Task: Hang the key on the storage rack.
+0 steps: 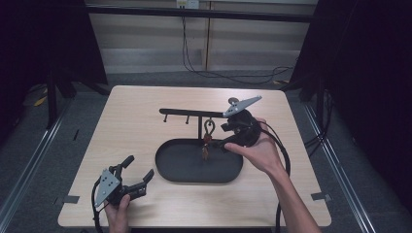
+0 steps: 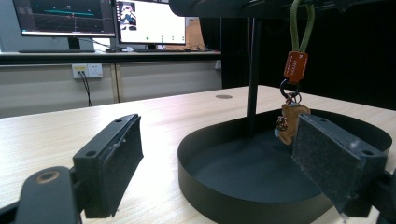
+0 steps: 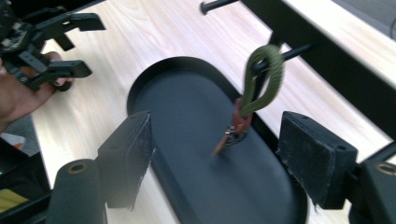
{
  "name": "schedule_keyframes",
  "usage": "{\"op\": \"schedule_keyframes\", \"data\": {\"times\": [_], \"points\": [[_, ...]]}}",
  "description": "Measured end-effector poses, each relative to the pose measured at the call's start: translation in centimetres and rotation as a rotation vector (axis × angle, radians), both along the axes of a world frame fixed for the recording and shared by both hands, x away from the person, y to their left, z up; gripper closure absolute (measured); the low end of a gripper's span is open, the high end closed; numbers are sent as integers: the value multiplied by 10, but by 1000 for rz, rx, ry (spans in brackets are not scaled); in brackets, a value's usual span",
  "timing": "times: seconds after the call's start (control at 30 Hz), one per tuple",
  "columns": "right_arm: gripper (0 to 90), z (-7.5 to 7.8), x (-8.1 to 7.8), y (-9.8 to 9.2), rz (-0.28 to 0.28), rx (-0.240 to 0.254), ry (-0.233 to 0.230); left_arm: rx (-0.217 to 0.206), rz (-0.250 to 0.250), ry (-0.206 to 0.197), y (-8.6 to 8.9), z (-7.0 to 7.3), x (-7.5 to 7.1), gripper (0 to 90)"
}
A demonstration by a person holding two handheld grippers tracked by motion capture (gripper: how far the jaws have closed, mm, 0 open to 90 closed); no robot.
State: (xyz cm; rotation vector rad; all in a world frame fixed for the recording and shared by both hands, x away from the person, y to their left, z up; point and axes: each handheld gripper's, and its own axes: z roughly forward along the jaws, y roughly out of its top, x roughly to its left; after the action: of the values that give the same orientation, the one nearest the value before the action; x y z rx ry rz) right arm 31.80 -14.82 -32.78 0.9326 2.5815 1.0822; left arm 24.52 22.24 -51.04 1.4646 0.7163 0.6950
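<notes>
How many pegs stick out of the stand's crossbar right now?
3: two bare black metal pegs near the black crossbar's left end, and one peg holding the olive-green loop keychain. More could be hidden.

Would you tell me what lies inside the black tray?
The stand's post rises from the tray; the keychain dangles above its floor. The near wall hides the floor's front.

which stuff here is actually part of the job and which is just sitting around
In the job:
- keychain with green loop, hanging on a peg
- black stand with oval tray
- right gripper, open beside the keychain
- left gripper, open, held near the tray

Just about:
- monitors on the far desk
- wall cables
</notes>
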Motion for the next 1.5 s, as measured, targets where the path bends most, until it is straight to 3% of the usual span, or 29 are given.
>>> {"op": "schedule_keyframes", "data": {"times": [0.2, 0.43, 0.5, 0.6, 0.73, 0.83, 1.03, 1.13, 1.27, 1.4, 1.5], "points": [[227, -18, -9, -6, -16, 33, -19, 6, -1, 0, 0, 0, 0, 157], [136, -39, -25, -22, -73, 141, -78, 0, 0, 0, 0, 0, 0, 157], [142, -47, -30, -27, -90, 149, -99, 0, 0, 0, 0, 0, 0, 157], [141, -62, -34, -37, -127, 198, -95, 7, 0, 0, 0, 0, 0, 157], [140, -83, -41, -47, -160, 273, -144, 0, 0, 0, 0, 0, 0, 157], [139, -101, -47, -48, -151, 265, -169, 1, 0, 0, 0, 0, 0, 157], [142, -133, -58, -55, -220, 317, -247, 1, 0, 0, 0, 0, 0, 157], [146, -147, -65, -58, -208, 327, -277, -2, 0, 1, 0, 0, 0, 157], [141, -167, -72, -57, -243, 341, -341, 1, 2, 0, 0, 0, 0, 157], [140, -178, -77, -57, -284, 401, -386, 1, 2, 0, 0, 0, 0, 157], [138, -179, -78, -55, -284, 428, -431, 1, 1, -1, 0, 0, 0, 157]]}}
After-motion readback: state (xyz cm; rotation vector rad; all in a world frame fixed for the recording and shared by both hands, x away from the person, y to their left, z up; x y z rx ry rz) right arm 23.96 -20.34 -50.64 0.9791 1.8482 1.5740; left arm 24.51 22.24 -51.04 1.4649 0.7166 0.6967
